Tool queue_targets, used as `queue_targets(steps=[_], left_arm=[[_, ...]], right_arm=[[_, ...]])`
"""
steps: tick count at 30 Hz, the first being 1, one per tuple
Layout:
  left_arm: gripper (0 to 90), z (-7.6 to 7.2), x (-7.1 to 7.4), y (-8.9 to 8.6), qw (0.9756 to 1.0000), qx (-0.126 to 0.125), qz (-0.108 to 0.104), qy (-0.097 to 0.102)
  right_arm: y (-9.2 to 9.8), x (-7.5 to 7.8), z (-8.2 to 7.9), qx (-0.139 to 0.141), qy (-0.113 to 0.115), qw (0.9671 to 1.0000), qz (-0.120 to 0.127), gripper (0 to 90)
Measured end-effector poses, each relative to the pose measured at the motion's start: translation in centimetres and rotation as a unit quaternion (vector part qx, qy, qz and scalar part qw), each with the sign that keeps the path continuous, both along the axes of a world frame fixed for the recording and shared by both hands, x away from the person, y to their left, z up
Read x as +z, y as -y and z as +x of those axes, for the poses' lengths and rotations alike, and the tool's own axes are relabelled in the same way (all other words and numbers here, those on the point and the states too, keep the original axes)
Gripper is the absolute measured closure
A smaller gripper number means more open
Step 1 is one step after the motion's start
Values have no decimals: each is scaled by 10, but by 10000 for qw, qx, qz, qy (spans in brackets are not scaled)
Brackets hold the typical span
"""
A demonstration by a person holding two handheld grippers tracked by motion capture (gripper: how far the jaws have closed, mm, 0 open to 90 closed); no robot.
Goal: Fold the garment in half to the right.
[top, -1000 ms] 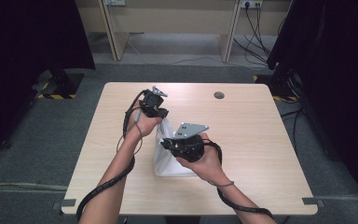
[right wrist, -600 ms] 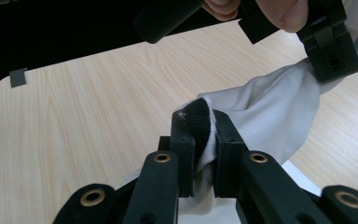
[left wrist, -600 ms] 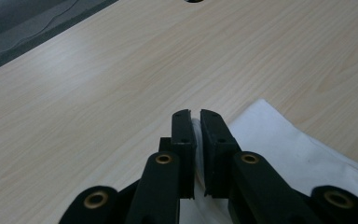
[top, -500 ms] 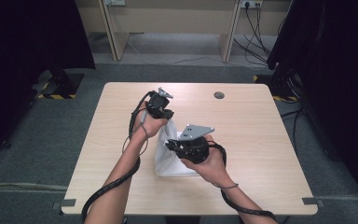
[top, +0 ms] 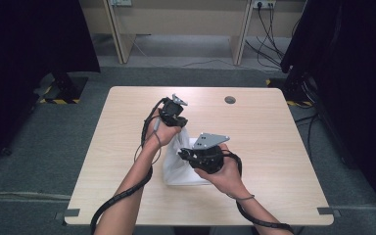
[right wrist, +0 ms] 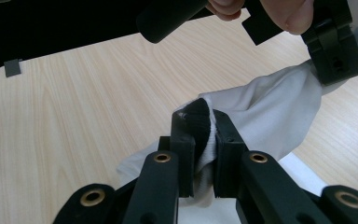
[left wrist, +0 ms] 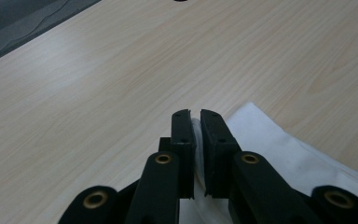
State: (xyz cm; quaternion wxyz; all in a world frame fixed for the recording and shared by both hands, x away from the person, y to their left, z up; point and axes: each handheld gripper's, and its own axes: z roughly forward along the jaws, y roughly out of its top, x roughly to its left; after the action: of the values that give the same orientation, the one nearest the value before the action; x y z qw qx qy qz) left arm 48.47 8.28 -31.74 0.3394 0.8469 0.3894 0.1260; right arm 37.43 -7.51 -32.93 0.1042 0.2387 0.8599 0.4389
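A white cloth lies at the middle of the light wooden table, with one part pulled up off it. My left gripper points down at the raised far end and is shut on a thin edge of it. In the left gripper view that edge sits between the closed jaws of the left gripper, and the cloth spreads out to the right. My right gripper is shut on a bunched fold nearer the person. In the right gripper view the cloth, with a dark patch at the jaw tips of the right gripper, stretches up to the left gripper.
A small dark round disc sits on the table near its far edge. Cables trail from both grippers along the forearms. Grey floor, desk legs and dark curtains surround the table.
Both hands have drifted slightly to the right with the cloth still held between them. The jaws look the same.
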Motion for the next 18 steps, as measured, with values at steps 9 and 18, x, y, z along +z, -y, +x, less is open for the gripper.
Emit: queue_targets(steps=[9, 18], left_arm=[[843, 0, -5, 8, 10000, -54, -9, -30], [843, 1, -9, 18, 9999, -138, -35, -41]], right_arm=[[6, -3, -1, -31, -26, 10000, -16, 821], [12, -6, -2, -45, -81, 9999, -66, 821]])
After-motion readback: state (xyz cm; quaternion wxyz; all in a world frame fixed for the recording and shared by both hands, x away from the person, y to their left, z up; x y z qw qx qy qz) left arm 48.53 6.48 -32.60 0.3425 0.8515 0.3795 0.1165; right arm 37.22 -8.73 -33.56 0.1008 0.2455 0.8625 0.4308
